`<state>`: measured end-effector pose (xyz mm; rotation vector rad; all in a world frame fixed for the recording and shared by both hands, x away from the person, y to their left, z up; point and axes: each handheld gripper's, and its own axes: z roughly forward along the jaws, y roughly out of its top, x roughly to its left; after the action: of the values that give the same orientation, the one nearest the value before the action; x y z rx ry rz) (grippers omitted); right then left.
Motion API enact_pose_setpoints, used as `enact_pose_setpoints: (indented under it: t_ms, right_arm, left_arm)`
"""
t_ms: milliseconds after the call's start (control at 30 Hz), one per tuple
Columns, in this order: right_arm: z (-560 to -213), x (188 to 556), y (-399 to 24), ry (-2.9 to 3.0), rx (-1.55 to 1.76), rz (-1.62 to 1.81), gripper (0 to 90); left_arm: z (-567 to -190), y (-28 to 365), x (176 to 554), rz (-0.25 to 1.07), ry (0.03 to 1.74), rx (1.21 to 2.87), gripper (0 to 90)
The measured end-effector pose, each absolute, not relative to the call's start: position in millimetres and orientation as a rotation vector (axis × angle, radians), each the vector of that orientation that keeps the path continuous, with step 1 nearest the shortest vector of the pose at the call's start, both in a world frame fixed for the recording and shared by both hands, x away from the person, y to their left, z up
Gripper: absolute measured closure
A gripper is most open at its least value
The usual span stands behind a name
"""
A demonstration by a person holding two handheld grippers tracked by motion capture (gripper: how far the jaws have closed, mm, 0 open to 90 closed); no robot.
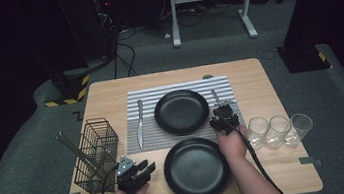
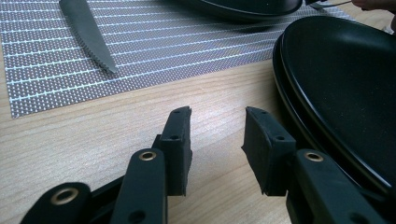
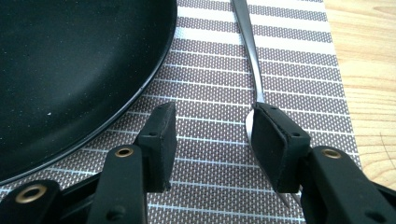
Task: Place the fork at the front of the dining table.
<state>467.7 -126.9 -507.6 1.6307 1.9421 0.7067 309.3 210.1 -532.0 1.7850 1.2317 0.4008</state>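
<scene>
Tongs in your right hand [image 3: 212,144] stand parted over the striped placemat [image 3: 280,51], just beside the far black plate [image 3: 70,70]. A slim silver utensil [image 3: 250,42], a fork or spoon by its handle, lies flat on the placemat to the right of that plate. Its near end sits against the inner face of one black pad, but the pads do not squeeze it, so you hold nothing there. Your left tongs [image 2: 215,140] hover partly open over bare wood of the bench [image 2: 93,126], gripping nothing, just beside the near black plate [image 2: 345,93].

From above, the far place setting looks finished: a knife [image 1: 139,124] to the left of the far plate [image 1: 182,112], the utensil [image 1: 216,96] to its right. The near plate [image 1: 195,162] rests straight on the bench with no cutlery beside it. A wire basket [image 1: 96,155] at the left edge holds more cutlery. Three clear glasses [image 1: 279,130] stand in a row at the right, well apart from both plates. I judge the job roughly half done: the near setting and the glasses remain
</scene>
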Motion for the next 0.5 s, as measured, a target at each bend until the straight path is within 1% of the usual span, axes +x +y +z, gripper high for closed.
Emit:
enact_pose_setpoints:
  t_ms: [167,500]
  right_arm:
    - [-508.5,468.5,-126.7,1.941,1.638,0.694,46.2]
    - [-510.6,469.2,-126.4,1.938,1.643,0.66,46.3]
  left_arm:
    - [-532.0,210.1,309.2,0.399,1.231,1.785,61.3]
    - [-532.0,210.1,309.2,0.399,1.231,1.784,61.3]
